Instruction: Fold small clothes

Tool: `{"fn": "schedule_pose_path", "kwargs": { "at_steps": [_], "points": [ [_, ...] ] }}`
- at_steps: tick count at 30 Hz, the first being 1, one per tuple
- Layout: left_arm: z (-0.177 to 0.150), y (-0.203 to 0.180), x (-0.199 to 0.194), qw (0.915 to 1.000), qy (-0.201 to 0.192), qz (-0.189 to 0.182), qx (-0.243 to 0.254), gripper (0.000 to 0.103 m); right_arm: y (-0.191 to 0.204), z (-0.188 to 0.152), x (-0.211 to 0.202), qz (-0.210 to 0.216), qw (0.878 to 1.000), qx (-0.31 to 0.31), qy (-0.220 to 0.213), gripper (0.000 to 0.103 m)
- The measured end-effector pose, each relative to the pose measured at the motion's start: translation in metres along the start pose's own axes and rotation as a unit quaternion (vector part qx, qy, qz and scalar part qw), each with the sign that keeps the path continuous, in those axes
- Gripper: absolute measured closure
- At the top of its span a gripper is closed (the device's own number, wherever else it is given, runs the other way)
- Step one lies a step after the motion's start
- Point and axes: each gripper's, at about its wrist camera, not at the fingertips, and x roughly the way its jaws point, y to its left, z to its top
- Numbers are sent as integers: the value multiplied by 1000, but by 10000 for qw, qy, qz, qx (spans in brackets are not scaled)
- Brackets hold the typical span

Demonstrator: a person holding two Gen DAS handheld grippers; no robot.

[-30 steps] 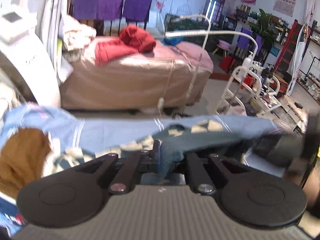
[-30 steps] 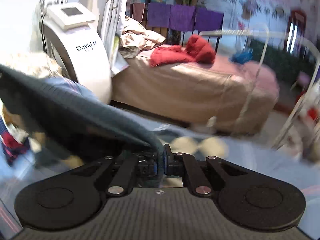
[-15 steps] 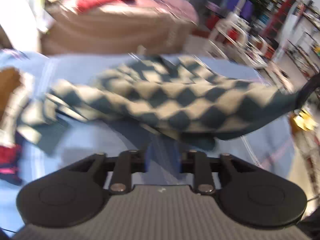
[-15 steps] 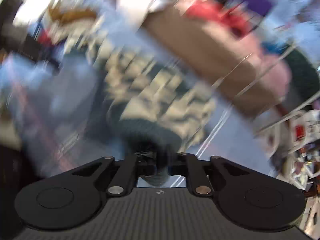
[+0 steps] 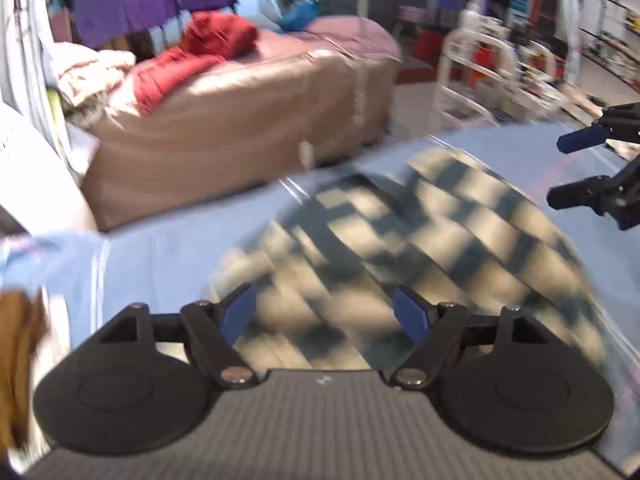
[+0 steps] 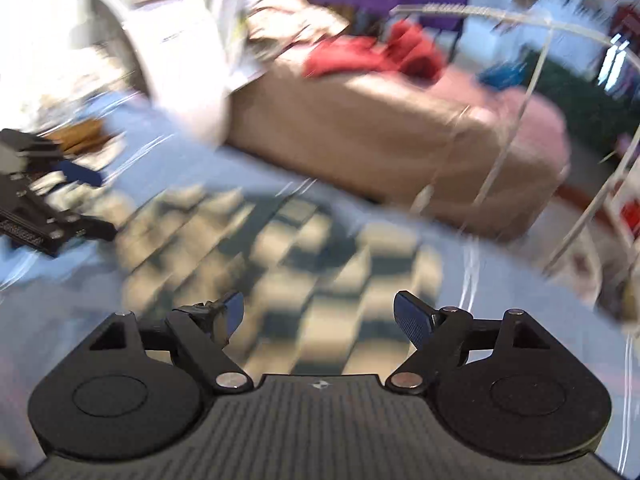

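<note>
A small garment checked in dark teal and cream (image 5: 420,248) lies spread on the light blue table cover (image 5: 160,256); the right wrist view shows the same garment (image 6: 280,256). My left gripper (image 5: 326,316) hangs over its near edge, jaws opening, blue pads apart with nothing pressed between them. My right gripper (image 6: 318,316) hovers over the garment's near edge too, jaws opening wide and empty. Each gripper shows in the other's view: the right gripper (image 5: 576,170) at the right edge, the left gripper (image 6: 86,200) at the left edge. Both views are motion-blurred.
A brown garment (image 5: 20,344) lies at the table's left. Behind the table stands a tan-covered bed (image 5: 240,120) with red cloth (image 5: 200,52). A white machine (image 6: 172,52) is at the back left, a white rack (image 5: 480,72) at the back right.
Both grippers held the checked garment in the air a second ago. They swung it down onto the blue cover and let go; both pairs of jaws have opened.
</note>
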Motion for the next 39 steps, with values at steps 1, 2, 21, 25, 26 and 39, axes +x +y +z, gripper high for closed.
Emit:
{"fn": "schedule_pose_path", "kwargs": {
  "at_steps": [1,2,21,25,26,39],
  "points": [
    [6,7,19,9998,-35,158,153,28,-2,10,26,-56,9999,-127,14,0],
    [11,14,39,9992,56,239,307,30,-5,15,52,-36,9997,-212,115,0],
    [3,59,122,9887,647,-633,1193,98,-90,54,92,1142,9906,-313,692,93],
    [12,85,52,9959,47,-852,296,98,-94,52,4,1023,9943,298,-99,94],
    [12,89,29,9967,-98,-771,223,98,-95,50,-22,1014,9934,459,-291,94],
    [-7,33,-368,9631,-2571,-32,-802,98,-60,-2,-360,1850,9486,1091,-2324,93]
  ]
}}
